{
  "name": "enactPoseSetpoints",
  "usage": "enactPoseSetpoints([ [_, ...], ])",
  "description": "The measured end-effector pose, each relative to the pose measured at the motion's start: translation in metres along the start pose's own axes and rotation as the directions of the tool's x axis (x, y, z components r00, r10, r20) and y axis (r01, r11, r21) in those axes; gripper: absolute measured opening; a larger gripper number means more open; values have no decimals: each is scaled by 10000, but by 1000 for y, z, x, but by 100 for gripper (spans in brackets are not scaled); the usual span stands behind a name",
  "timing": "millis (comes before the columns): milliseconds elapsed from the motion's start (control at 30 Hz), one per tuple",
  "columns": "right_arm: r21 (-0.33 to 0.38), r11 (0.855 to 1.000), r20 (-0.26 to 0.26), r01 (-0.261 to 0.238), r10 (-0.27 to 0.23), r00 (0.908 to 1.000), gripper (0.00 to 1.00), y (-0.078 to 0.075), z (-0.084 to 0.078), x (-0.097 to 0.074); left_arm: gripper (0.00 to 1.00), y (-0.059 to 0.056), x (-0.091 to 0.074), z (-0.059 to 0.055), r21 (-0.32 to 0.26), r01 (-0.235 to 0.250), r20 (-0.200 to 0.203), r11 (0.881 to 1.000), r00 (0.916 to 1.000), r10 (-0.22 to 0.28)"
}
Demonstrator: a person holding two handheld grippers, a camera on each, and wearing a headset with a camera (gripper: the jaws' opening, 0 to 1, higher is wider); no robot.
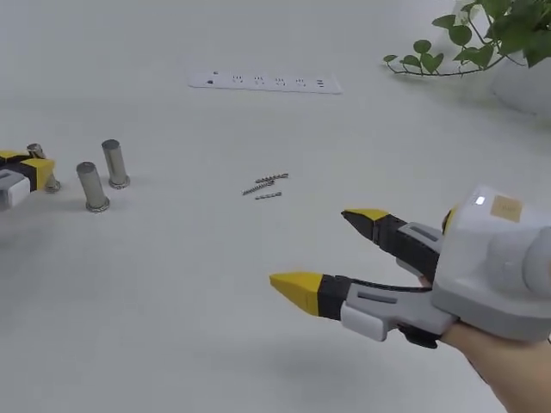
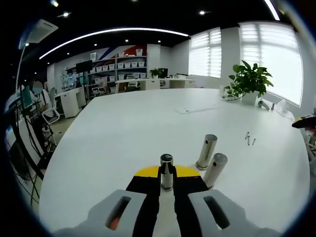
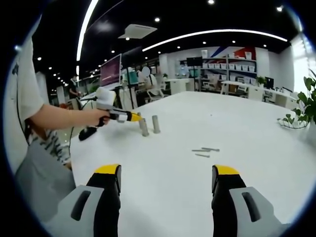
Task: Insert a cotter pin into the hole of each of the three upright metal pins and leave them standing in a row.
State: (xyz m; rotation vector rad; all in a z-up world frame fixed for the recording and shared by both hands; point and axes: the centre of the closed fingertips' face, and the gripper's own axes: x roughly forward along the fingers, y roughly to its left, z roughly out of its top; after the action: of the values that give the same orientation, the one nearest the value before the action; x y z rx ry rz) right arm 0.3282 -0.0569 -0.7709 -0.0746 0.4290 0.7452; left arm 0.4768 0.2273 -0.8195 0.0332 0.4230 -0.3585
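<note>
Nearest the lens, low right in the head view: right claw (image 1: pixel 329 248), grey-bodied with black jaws and yellow tips, carried in a hand (image 1: pixel 508 374). Jaws spread wide, gripping nothing, above the bare white desk (image 1: pixel 172 327). Same wide gap in the right gripper view (image 3: pixel 166 170), with plain desk surface between the two tips.

At the far left edge of the head view: left claw (image 1: pixel 26 168), closed about a short grey cylindrical metal pin (image 1: pixel 36 151). Confirmed in the left gripper view, with that pin (image 2: pixel 166 165) upright and clamped between the black jaws of the left claw (image 2: pixel 166 174). Also seen from the right gripper view, across the desk, at the end of an outstretched arm (image 3: pixel 59 116).

Just beside the held pin, toward mid-desk: nearer free pin (image 1: pixel 90 185) and farther free pin (image 1: pixel 114 162), both of the same grey metal, both upright on flanged bases, close together but apart, neither touched by a claw.

Mid-desk, between the two claws and well apart from the upright pins: three small thin metal cotter pins (image 1: pixel 258 188), lying flat in a loose cluster. Visible as well past the free pins in the left gripper view (image 2: pixel 250 138).

At the far side of the desk: flat white power strip (image 1: pixel 265 83); at the top right corner, green leafy plant (image 1: pixel 491 30).
</note>
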Motion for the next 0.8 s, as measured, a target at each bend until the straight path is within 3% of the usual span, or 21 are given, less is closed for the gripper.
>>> enactPoseSetpoints([
  [367, -77, 10000, -59, -56, 56, 10000, 76, 1, 1, 1, 7, -15, -32, -13, 50, -430, -236, 9991, 9988, 432],
  [567, -155, 9999, -94, -65, 64, 9999, 75, 2, 1, -3, 7, -34, -52, -20, -84, -293, -282, 9995, 9992, 290],
  [800, -249, 9997, -118, -67, 64, 9999, 74, 4, 2, -8, 7, -56, -62, -26, -197, -136, -336, 9997, 9994, 130],
])
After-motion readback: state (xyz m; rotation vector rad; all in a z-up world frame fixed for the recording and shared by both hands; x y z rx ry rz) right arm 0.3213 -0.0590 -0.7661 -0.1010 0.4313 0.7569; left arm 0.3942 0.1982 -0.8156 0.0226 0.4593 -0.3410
